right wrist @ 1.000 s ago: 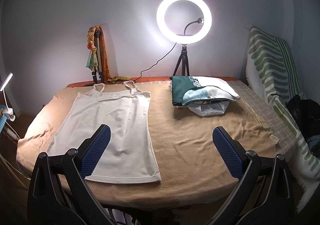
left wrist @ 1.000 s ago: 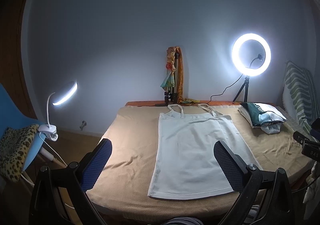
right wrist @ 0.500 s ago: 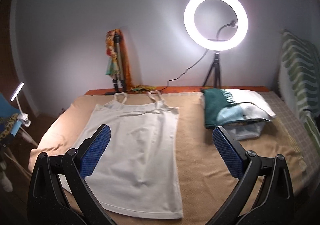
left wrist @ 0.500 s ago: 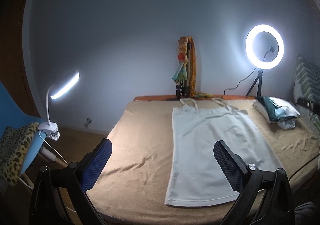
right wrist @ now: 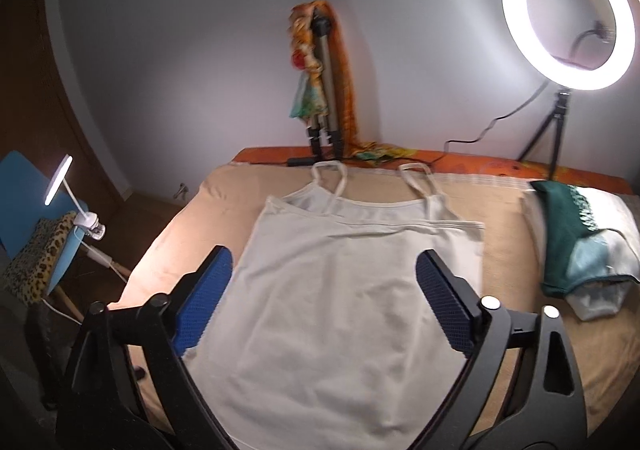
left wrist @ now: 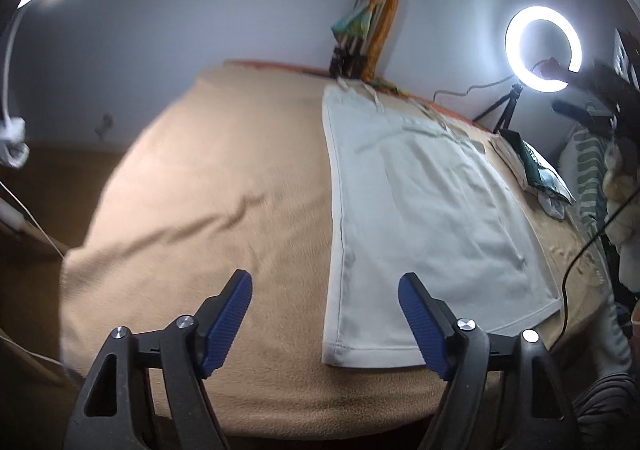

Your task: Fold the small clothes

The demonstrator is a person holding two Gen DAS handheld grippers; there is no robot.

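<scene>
Only right view shows camisole [right wrist: 352,290] straps [right wrist: 336,186].

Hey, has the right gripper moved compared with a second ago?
Yes. The right gripper has gone forward and left: its open fingers now frame the white camisole, and the ring light sits far right and larger in its view.

Room, lit, with pale wall [right wrist: 180,50].
Ring light [right wrist: 568,10] on tripod glowed at right; clip lamp [right wrist: 60,178] stood beside blue chair [right wrist: 24,186]; tan blanket [left wrist: 208,186] covered the table.
</scene>
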